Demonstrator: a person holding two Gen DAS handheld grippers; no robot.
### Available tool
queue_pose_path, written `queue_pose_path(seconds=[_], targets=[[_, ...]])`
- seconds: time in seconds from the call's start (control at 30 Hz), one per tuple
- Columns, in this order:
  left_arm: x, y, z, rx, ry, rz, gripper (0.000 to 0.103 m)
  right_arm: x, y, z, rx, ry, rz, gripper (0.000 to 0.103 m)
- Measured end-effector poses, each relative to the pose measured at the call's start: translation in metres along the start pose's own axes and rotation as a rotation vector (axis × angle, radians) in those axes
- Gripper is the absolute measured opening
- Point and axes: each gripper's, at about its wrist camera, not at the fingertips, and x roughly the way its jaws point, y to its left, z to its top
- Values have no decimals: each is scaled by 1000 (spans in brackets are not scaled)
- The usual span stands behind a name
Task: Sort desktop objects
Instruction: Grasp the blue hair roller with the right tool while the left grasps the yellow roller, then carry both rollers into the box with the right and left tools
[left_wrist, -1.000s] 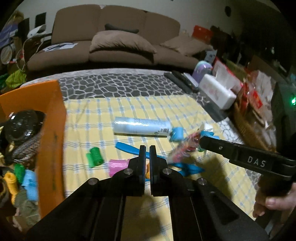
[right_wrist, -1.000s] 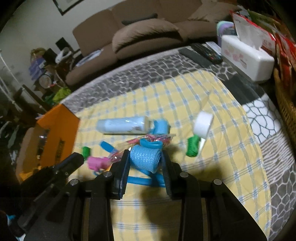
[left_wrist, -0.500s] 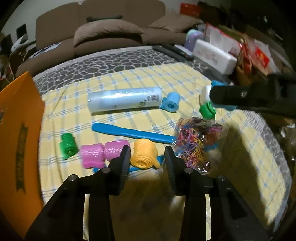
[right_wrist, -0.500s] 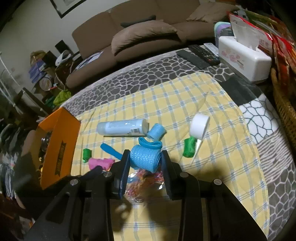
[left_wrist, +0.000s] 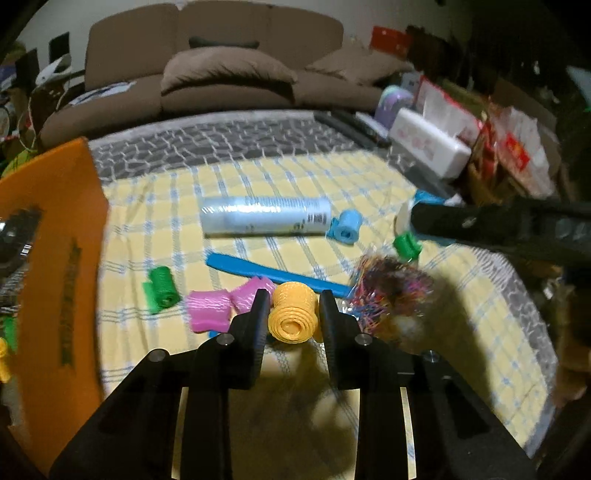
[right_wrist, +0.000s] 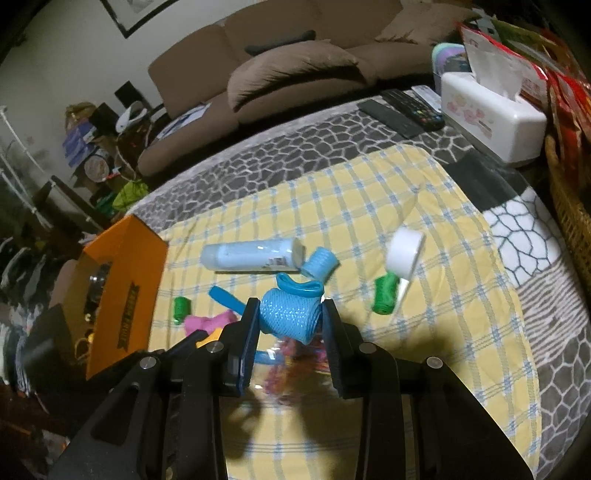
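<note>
Left hand-held gripper (left_wrist: 293, 306), fully shut a second ago, now straddles yellow mesh roll (left_wrist: 293, 313) on checked surface (left_wrist: 295, 184), jaws closing, pads not yet pressing. Pink roll (left_wrist: 208, 309) at 9 o'clock. Right hand-held gripper (right_wrist: 290, 317) stays clamped on blue mesh roll (right_wrist: 290, 314), raised.

Orange box (right_wrist: 125, 280), side wall: dark banner emblem with lettering, too blurred to read in either wrist view.
Pale blue tube (left_wrist: 264, 220), at 12 o'clock from the yellow roll (left_wrist: 293, 313): small print and a barcode-like patch at its capped end, illegible.
White tissue box (right_wrist: 491, 110), 1 o'clock in the right wrist view: pink floral print only, no words made out.
Red packets (left_wrist: 513, 155), 2 o'clock in the left wrist view: yellow marks, unreadable.
Remote controls (right_wrist: 410, 107): coloured buttons, no legible labels.
Readable text overall: none.
</note>
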Motion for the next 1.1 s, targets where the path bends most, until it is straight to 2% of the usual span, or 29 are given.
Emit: queue_pose_path(seconds=[0.23,0.4,0.63,0.77,1.1], targets=[[-62,19,16,-34,-95,11,25,-3,34,-1,-50,0,51,33],[-107,50,12,-101,-148,34,25,-3,68,-5,-96,7,111,33],[-134,110,-8,-203,-130,107,25,9,143,-18,-204,37,213,33],[-142,133,-19,-219,-113,137,25,19,182,-29,-268,57,243,33],[-157,170,-45,-245,-71,188,25,41,235,-46,-341,91,265,33]])
